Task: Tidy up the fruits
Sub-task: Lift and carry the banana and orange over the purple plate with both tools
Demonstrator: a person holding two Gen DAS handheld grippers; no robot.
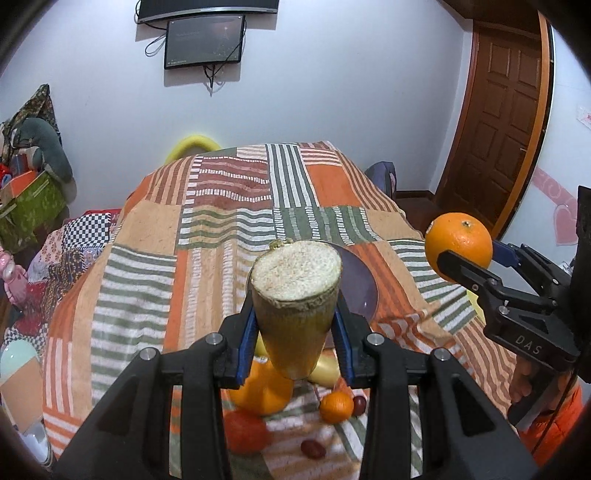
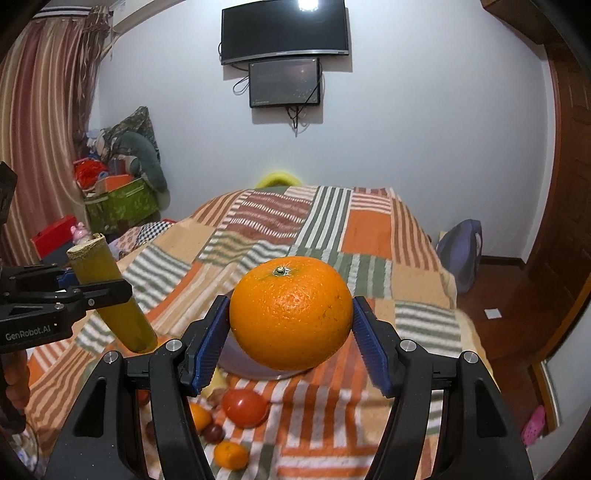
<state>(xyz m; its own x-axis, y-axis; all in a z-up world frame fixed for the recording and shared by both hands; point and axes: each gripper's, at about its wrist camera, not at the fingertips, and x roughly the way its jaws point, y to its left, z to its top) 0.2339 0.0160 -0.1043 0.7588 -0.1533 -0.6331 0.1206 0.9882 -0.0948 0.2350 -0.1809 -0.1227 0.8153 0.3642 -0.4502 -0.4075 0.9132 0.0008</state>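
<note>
Both wrist views face the striped tablecloth [image 1: 155, 229] closely.

The orange [image 2: 290, 313] has glossy, pitted peel. The cane [image 1: 295, 306] shows smooth skin and a rough, fibrous cut end. The cloth [image 1: 229, 206] is coarse woven fabric.

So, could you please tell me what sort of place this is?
Probably a room in a home: a striped patchwork cloth covers the table, two screens hang on the wall, and a wooden door stands at the right.
</note>
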